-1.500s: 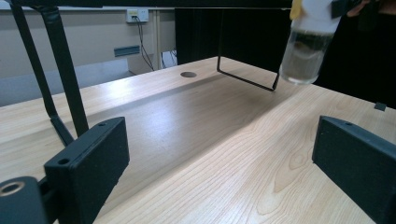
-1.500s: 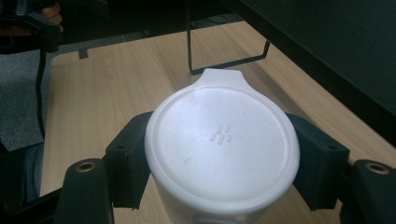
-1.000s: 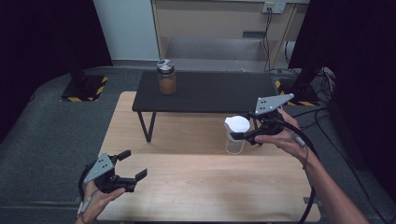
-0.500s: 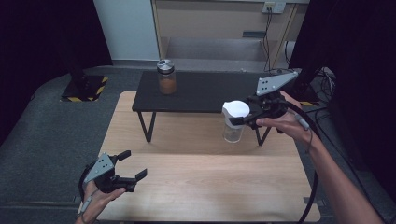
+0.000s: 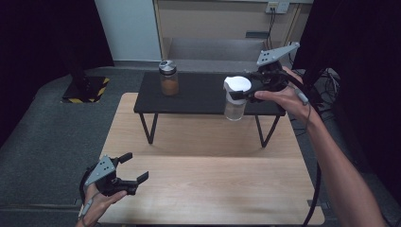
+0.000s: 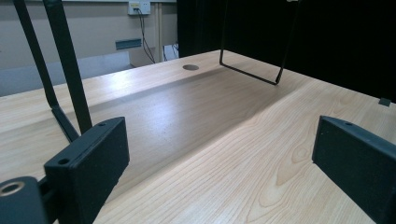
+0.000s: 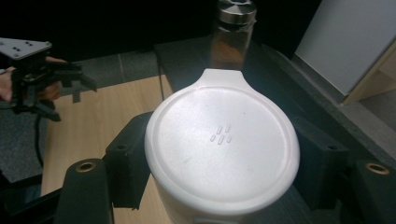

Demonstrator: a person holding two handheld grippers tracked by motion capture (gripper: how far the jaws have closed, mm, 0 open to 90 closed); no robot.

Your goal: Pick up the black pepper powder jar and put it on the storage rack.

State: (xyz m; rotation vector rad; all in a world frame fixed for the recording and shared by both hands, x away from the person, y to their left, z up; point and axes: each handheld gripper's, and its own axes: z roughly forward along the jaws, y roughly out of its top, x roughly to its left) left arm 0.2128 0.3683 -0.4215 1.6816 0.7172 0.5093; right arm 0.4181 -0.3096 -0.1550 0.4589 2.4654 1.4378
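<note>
A clear jar with a white lid (image 5: 236,98) hangs in the air at the front edge of the black side table (image 5: 198,94), held just under its lid by my right gripper (image 5: 246,91). The right gripper view looks down on that white lid (image 7: 223,147), with a black jaw on each side of it. A second jar with a metal lid and brown contents (image 5: 169,78) stands on the black table's left part; it also shows as the brown jar (image 7: 231,35) beyond the lid. My left gripper (image 5: 135,169) rests low over the wooden table's front left, open and empty.
The wooden table (image 5: 208,189) spreads in front of the black side table, whose thin black legs (image 6: 70,70) stand on it. A round hole (image 6: 190,67) sits near the wooden table's far edge. Dark curtains close both sides.
My right gripper has carried the white-lidded jar up and away from me, from over the wooden table to the black table's front edge. The left gripper has stayed put.
</note>
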